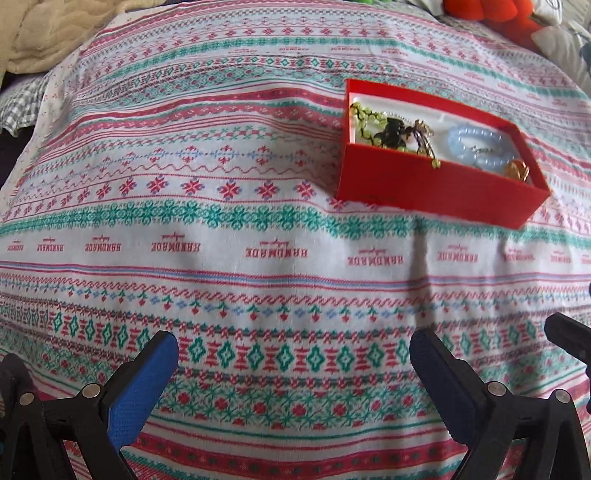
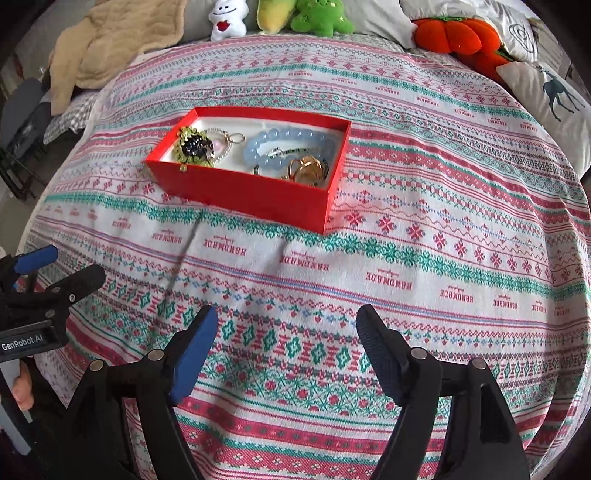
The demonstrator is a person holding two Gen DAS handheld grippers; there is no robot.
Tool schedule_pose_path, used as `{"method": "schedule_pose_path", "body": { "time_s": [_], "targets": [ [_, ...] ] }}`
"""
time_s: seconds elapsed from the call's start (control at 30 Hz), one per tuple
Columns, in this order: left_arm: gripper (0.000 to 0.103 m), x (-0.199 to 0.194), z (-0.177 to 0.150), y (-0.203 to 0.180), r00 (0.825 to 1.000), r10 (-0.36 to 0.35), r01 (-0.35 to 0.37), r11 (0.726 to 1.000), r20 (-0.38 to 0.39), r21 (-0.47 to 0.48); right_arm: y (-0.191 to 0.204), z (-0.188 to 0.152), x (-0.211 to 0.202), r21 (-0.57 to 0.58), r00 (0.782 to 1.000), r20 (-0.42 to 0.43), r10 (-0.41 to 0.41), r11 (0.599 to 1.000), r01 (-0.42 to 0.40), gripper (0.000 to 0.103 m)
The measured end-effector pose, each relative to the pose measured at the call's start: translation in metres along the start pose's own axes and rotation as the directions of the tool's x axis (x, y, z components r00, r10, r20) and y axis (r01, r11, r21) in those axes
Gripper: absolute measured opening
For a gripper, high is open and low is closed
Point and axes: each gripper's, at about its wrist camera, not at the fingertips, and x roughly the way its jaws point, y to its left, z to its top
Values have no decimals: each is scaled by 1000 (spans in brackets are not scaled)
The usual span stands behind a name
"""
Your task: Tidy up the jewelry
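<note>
While both grippers hang over bare cloth, the red box (image 2: pixel 236 192) sits lidless on the patterned cloth (image 2: pixel 424 280) farther from the cameras, with every piece of jewelry inside it. At the box's left end lies a green bead strand (image 2: pixel 186 146) tangled with a dark piece (image 2: pixel 197 144) and a pale ring-shaped chain (image 2: pixel 225 138). At the box's right end a pale blue bead bracelet (image 2: pixel 258 146) curls around a thin silver piece (image 2: pixel 277 152), with gold rings (image 2: pixel 306 168) against the near wall. The left gripper (image 1: pixel 293 373) is released, jaws spread wide with only cloth between them, near of the box and to its left. The right gripper (image 2: pixel 288 354) is likewise released and empty, near of the box and slightly to its right. Beyond the box, at the cloth's far edge, lie a beige blanket (image 2: pixel 110 40), plush toys (image 2: pixel 280 16) and an orange plush pumpkin (image 2: pixel 454 35).
</note>
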Motion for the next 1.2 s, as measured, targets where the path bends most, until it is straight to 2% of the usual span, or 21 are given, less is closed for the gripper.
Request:
{"method": "schedule_pose_path", "body": {
  "time_s": [0.13, 0.27, 0.43, 1.2],
  "targets": [
    [103, -1, -6, -4, 1000, -5, 5, 1000, -3, -6, -2, -11, 1, 18, 998, 15, -59, 998, 58, 87],
    [103, -7, -4, -15, 1000, -17, 18, 1000, 26, -15, -2, -15, -1, 29, 994, 45, -102, 995, 101, 87],
    [103, -10, -5, -27, 998, -19, 19, 1000, 53, 0, -1, -14, -4, 38, 993, 58, -104, 994, 102, 87],
    [103, -11, -5, -32, 999, -25, 24, 1000, 48, 17, 4, -11, -8, 46, 993, 72, -98, 994, 95, 87]
  ]
}}
